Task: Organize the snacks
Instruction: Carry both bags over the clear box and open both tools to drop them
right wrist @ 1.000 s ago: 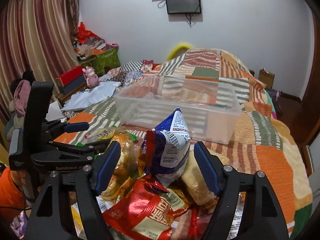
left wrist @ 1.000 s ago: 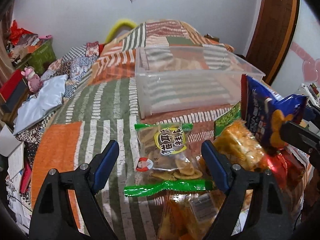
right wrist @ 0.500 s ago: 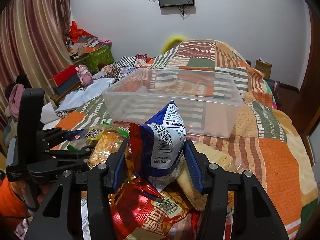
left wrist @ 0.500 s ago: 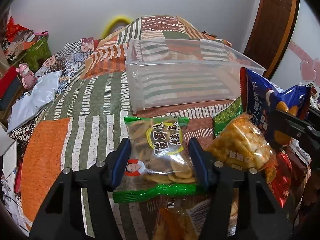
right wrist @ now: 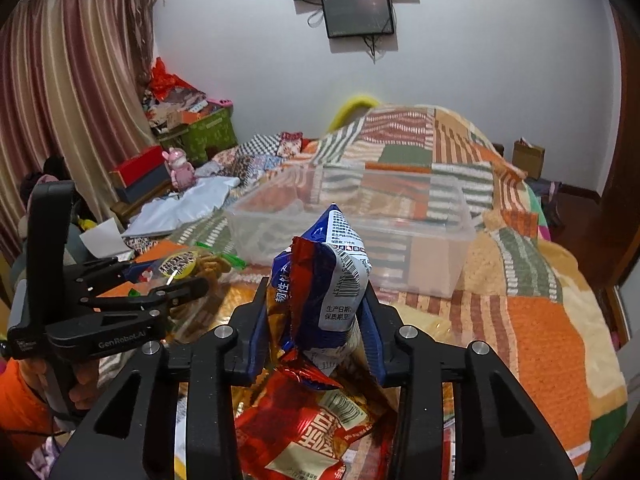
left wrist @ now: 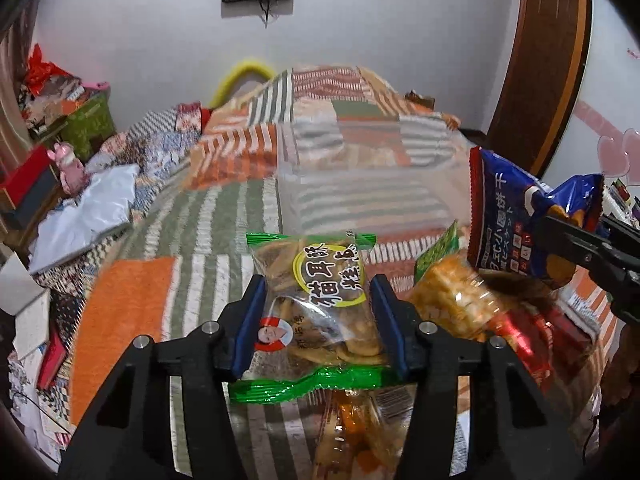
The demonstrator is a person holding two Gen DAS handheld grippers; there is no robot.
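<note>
My left gripper [left wrist: 318,312] is shut on a clear cracker bag with green ends [left wrist: 316,312] and holds it above the snack pile. My right gripper [right wrist: 316,320] is shut on a blue and red biscuit bag [right wrist: 328,280], lifted off the pile; that bag also shows in the left wrist view [left wrist: 516,220]. A clear plastic bin [right wrist: 424,256] stands on the bed behind both bags, also in the left wrist view [left wrist: 360,200]. The left gripper with its bag shows at the left of the right wrist view [right wrist: 188,276].
A pile of snack bags lies below the grippers: a red bag [right wrist: 320,432], an orange puffed snack bag [left wrist: 452,300] and a green pea bag [left wrist: 436,252]. The patchwork blanket [right wrist: 540,320] covers the bed. Boxes and a pink toy [right wrist: 182,168] sit at the left.
Both grippers closed from open onto their bags. The left one lifted the cracker bag, the right one lifted the blue biscuit bag off the pile.
</note>
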